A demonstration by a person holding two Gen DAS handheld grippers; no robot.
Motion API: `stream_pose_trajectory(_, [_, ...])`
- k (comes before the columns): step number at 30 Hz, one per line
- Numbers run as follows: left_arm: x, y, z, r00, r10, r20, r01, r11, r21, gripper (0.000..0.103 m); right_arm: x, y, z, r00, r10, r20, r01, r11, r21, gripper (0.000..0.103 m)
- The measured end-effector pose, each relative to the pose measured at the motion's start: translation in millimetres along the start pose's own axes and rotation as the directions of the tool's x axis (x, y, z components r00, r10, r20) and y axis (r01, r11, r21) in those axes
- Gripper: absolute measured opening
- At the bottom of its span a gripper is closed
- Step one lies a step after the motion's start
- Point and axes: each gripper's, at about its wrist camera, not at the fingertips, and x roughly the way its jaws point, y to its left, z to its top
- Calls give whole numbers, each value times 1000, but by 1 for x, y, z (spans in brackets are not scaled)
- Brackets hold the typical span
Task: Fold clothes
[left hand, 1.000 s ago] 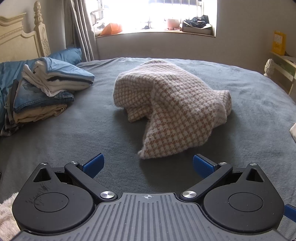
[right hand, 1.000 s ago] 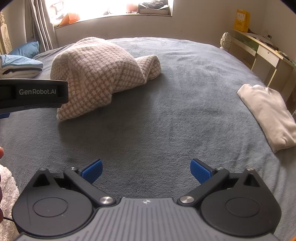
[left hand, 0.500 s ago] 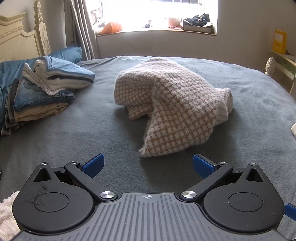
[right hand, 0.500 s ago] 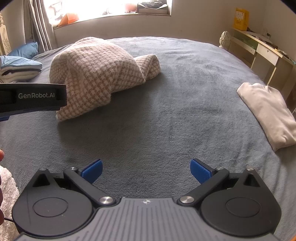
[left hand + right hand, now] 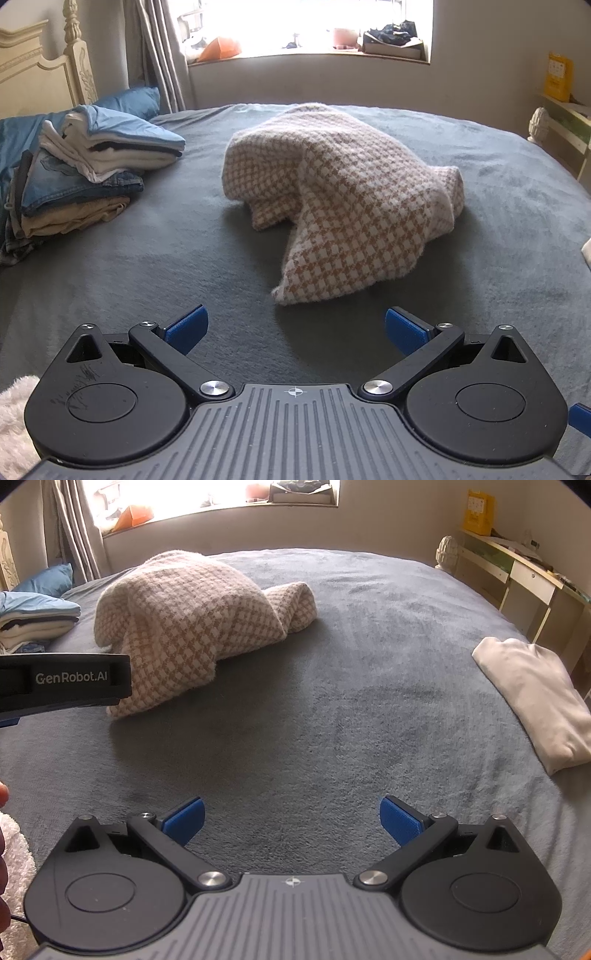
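We hold two tongs over a big bed w/ a grey blanket. Our left gripper has its blue pads wide apart & nothing is between them. Our right gripper is the same: pads wide apart, nothing held. Both hang above bare grey blanket.

The thing to fold is a checked sweater, brown & white. It lies in a lumpy heap near the middle of the bed, not flat. One floppy end points toward our left gripper & stops just ahead of it, not touching. From the right view the same sweater sits off to the left, well apart from the right gripper. The black side of the left gripper, w/ white letters on it, covers a bit of the sweater's near left edge in that view.

On the left side of the bed is a stack of folded clothes, blue & white on top, jeans & tan stuff under. A blue pillow is behind it, next to a cream bed frame. On the right side lies a folded white top, far from the sweater. Past the bed we see a bright window w/ things on the sill, a grey curtain & a desk by the wall. Nothing lies between our tongs & the sweater, only blanket.
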Motion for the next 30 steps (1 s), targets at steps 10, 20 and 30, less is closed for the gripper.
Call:
stream_pose_trajectory(10, [32,14,52,997,-11,79,14,999,-40,103,8,-13,24,994,37,102,-28,996,-86,103])
stream_pose_trajectory(20, [67,29,88,991,-52,124,58,998,-39,103,54,-35,91,940,189,284,-157,979,-131,103])
stream_pose_trajectory(30, [104,36,109,973,-213,88,223,965,-136,91,119,-33,193,827,460,324,-452,886,-103,103])
